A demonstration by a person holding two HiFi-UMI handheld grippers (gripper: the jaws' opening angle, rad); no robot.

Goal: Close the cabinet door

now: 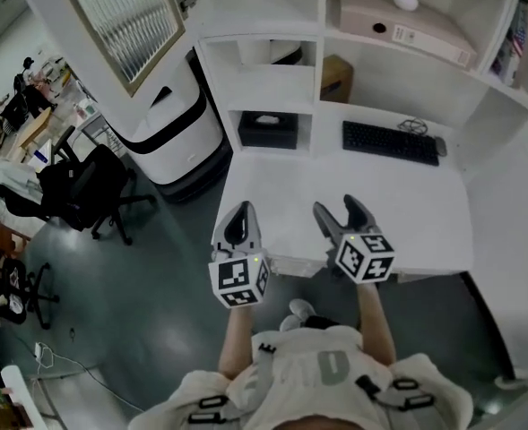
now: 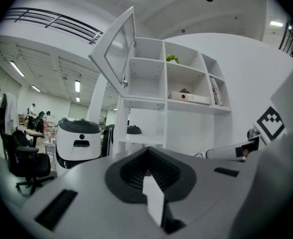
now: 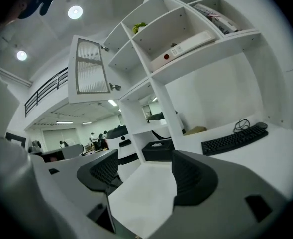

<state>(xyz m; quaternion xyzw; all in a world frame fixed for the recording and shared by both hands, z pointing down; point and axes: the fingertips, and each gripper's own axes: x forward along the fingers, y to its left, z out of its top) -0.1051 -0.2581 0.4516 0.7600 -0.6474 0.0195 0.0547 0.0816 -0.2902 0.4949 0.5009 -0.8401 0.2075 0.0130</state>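
Observation:
The cabinet door (image 1: 125, 21), white-framed with ribbed glass, stands swung wide open at the upper left of the white shelf unit (image 1: 317, 38). It also shows in the left gripper view, cabinet door (image 2: 117, 49), and in the right gripper view, cabinet door (image 3: 90, 67), with a small knob on its edge. Both grippers hover low over the white desk (image 1: 281, 204), well below and apart from the door. My left gripper (image 1: 238, 215) (image 2: 147, 171) is shut with nothing in it. My right gripper (image 1: 339, 209) (image 3: 144, 171) is open and empty.
On the desk lie a black keyboard (image 1: 389, 141) and a black box (image 1: 268, 130) in a low cubby. A white and black machine (image 1: 169, 137) stands left of the desk, with an office chair (image 1: 89, 191) beyond. A long pale box (image 1: 402, 25) sits on an upper shelf.

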